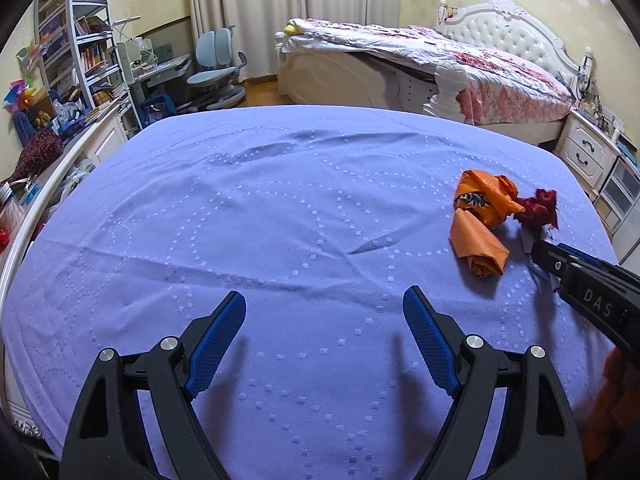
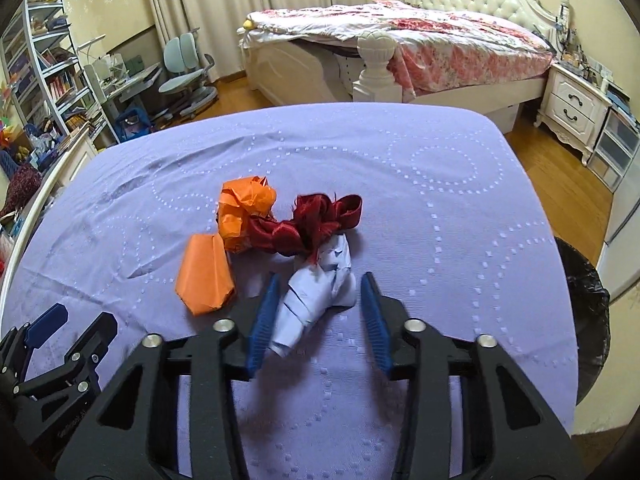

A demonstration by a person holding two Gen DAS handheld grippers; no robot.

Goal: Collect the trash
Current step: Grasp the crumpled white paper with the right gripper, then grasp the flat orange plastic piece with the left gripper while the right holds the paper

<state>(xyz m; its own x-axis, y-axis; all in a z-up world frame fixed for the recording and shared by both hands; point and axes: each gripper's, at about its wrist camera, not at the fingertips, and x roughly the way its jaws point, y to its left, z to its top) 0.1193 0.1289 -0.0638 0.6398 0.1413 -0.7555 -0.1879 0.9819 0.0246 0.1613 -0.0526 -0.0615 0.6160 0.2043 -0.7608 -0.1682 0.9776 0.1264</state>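
2 views split the scene: only the right wrist camera shows the pale crumpled paper [image 2: 320, 292] lying between the spread fingers of the right gripper [image 2: 320, 312], beside the red ribbon [image 2: 320, 220] and orange scraps [image 2: 208, 276] on the purple bedspread [image 2: 440, 208], with a black-lined bin [image 2: 588, 320] cut off at the edge. From the left wrist, the left gripper [image 1: 324, 336] hangs released over bare cloth, and the paper is mostly hidden behind the right tool.

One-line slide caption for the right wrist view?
Right gripper, jaws open, straddles crumpled white paper beside orange paper and red ribbon on a purple bedspread.
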